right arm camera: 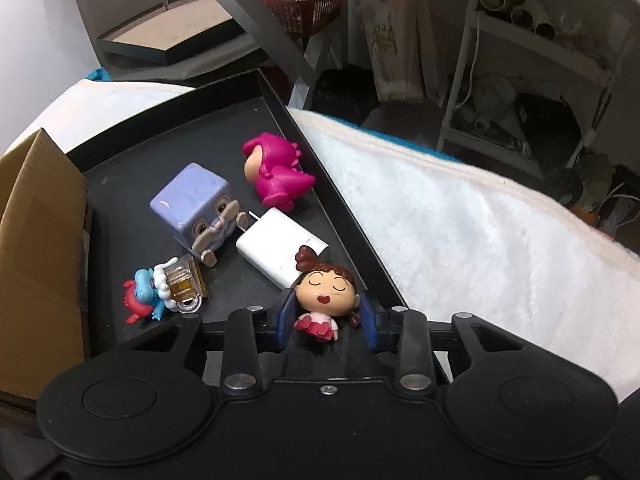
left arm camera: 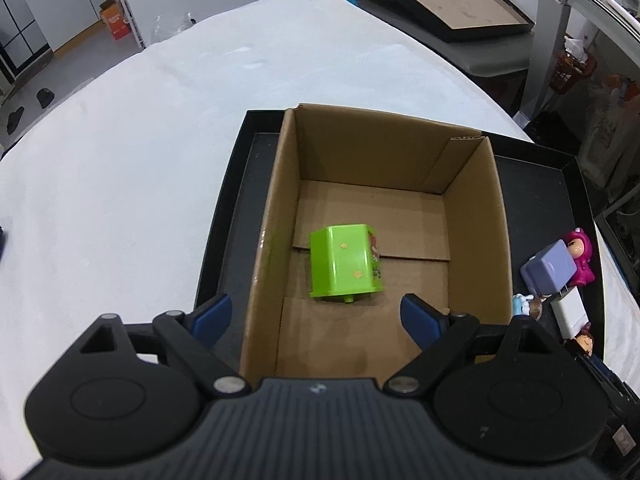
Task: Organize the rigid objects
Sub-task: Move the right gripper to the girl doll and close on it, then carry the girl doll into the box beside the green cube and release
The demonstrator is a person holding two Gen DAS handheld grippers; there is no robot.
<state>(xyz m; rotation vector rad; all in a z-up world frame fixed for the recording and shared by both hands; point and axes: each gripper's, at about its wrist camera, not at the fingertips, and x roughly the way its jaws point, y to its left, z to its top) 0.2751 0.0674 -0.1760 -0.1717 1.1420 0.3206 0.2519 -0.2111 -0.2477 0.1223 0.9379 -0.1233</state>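
Observation:
A green plastic box [left arm camera: 345, 262] lies on its side on the floor of an open cardboard box [left arm camera: 476, 216]. My left gripper [left arm camera: 316, 314] is open and empty above the box's near end. My right gripper [right arm camera: 326, 314] is shut on a brown-haired girl figurine [right arm camera: 324, 294], low over the black tray [right arm camera: 280, 120]. On the tray lie a pink figurine [right arm camera: 280, 172], a purple cube toy [right arm camera: 196, 204], a white charger [right arm camera: 276, 248] and a blue and yellow toy [right arm camera: 168, 284]. The cardboard box stands in the same tray [left arm camera: 256, 160].
The tray rests on a white fluffy cloth [right arm camera: 480, 216] over the table [left arm camera: 120, 160]. Another black tray [left arm camera: 460, 4] lies beyond the table. A red basket [right arm camera: 312, 4] and shelves [right arm camera: 520, 80] stand in the background.

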